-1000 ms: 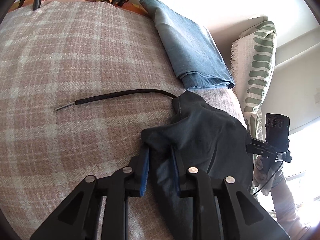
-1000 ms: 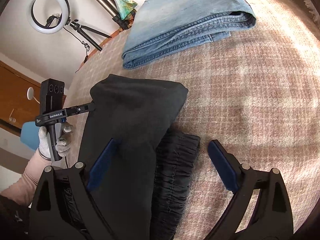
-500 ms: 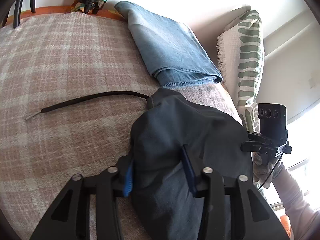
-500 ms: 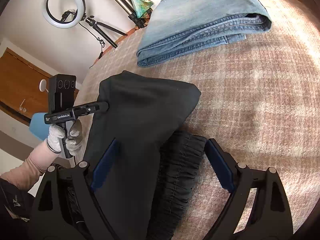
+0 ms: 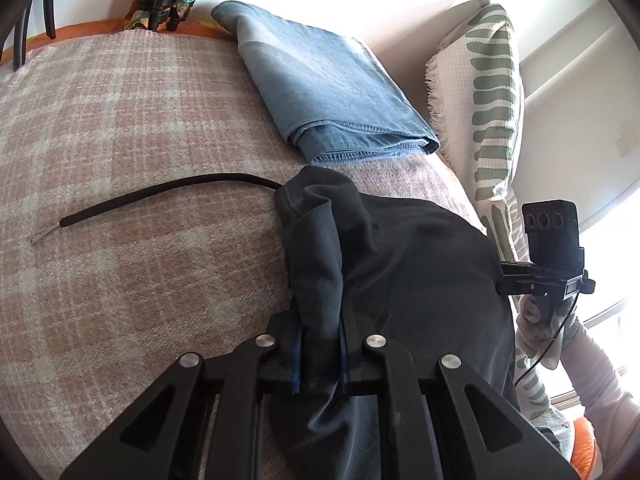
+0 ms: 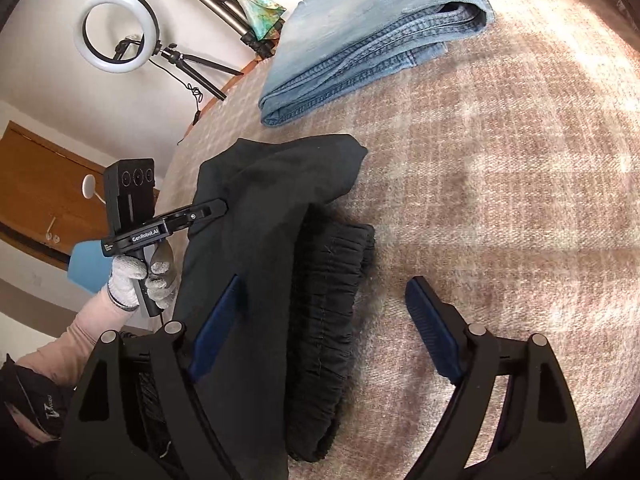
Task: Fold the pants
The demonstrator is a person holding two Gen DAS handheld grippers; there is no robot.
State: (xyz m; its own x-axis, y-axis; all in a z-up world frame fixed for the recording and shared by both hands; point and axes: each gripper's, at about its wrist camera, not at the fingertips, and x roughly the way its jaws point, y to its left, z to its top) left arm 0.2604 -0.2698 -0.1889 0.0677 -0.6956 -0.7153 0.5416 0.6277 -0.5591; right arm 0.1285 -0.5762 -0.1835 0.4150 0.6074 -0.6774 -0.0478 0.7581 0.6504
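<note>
Left wrist view: the left claw (image 5: pixel 320 346) sits at bottom centre, its jaws closing on a bunched ridge of the black pants (image 5: pixel 408 264), the cloth pinched between the blue pads. The pants lie heaped across the lower right of the frame on a plaid blanket (image 5: pixel 132 184). A black cord (image 5: pixel 160 194) runs out from under them toward the left. Folded jeans (image 5: pixel 328 100) lie at upper centre, just beyond the pants. A green-patterned pillow (image 5: pixel 484 100) stands at upper right. At the right edge a gloved hand (image 5: pixel 540 320) holds the right claw's handle.

Right wrist view: the right claw (image 6: pixel 324 328) stands spread wide at the bottom, its left pad resting over the pants (image 6: pixel 260 216) and its right pad over bare blanket (image 6: pixel 500 184), gripping nothing. The pants' gathered waistband lies between the pads. At the left, a gloved hand (image 6: pixel 136 280) holds the left claw (image 6: pixel 216 210), whose tip meets the pants' edge. The jeans (image 6: pixel 368 40) lie at the top, and a ring light (image 6: pixel 116 32) stands at upper left.
</note>
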